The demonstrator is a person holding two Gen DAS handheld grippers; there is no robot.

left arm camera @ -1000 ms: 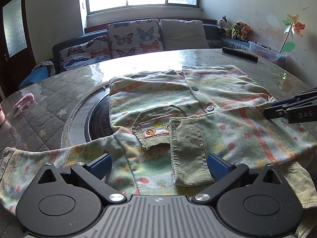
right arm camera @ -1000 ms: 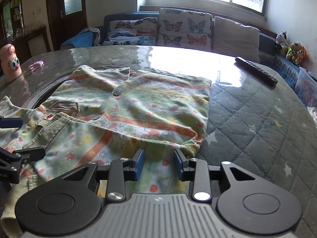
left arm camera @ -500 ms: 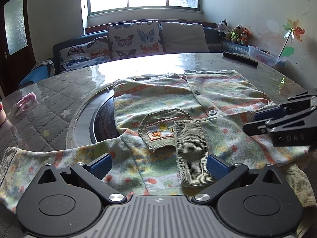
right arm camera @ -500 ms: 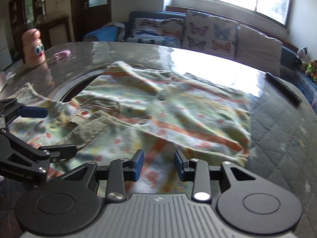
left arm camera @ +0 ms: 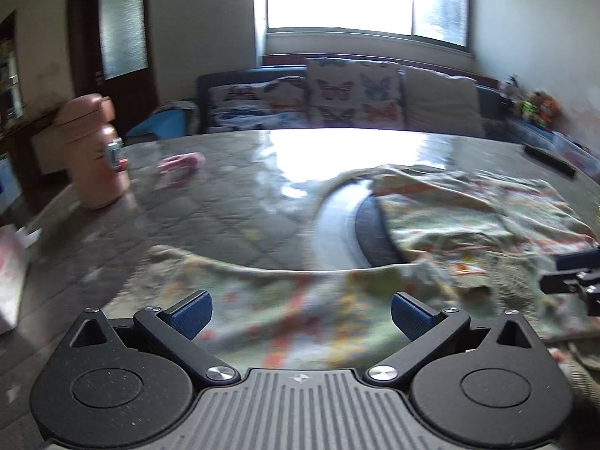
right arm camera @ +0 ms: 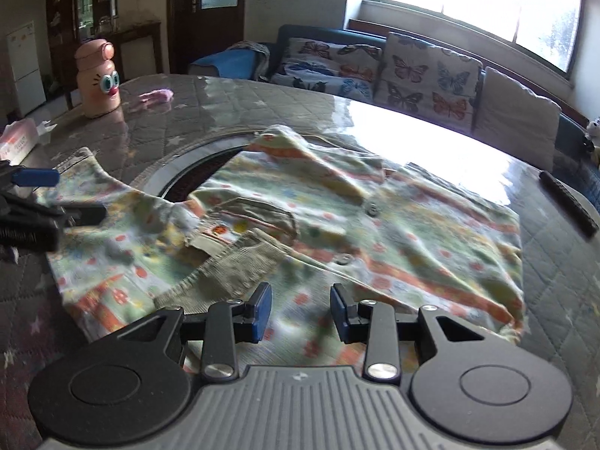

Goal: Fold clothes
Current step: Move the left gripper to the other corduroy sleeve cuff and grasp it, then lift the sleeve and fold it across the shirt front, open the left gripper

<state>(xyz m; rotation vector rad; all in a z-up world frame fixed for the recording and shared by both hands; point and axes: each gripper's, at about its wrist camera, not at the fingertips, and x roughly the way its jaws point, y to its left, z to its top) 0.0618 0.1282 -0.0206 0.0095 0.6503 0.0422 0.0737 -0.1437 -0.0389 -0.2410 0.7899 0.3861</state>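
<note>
A child's green flower-print shirt [right arm camera: 375, 232] with orange stripes lies front-up on the round table. One sleeve is folded over the chest, and its corduroy cuff [right arm camera: 232, 266] lies beside the pocket. The other sleeve [left arm camera: 285, 300] stretches out flat to the left. My left gripper [left arm camera: 300, 311] is wide open just above that sleeve, holding nothing; it also shows at the left edge of the right wrist view [right arm camera: 33, 206]. My right gripper [right arm camera: 302, 313] hangs open over the shirt's lower hem near the cuff, with no cloth between its fingers. Its tips appear at the right of the left wrist view [left arm camera: 573, 273].
The shirt partly covers a dark turntable ring [right arm camera: 187, 165] in the quilted table top. A pink bottle with cartoon eyes [right arm camera: 98, 78], a small pink item [right arm camera: 155, 94] and a tissue pack [right arm camera: 18, 142] sit far left. A black remote [right arm camera: 568, 202] lies at the right edge.
My left gripper has swung left from the folded cuff and pocket to the outstretched sleeve. The right gripper has shifted left along the hem. Both stay open.
</note>
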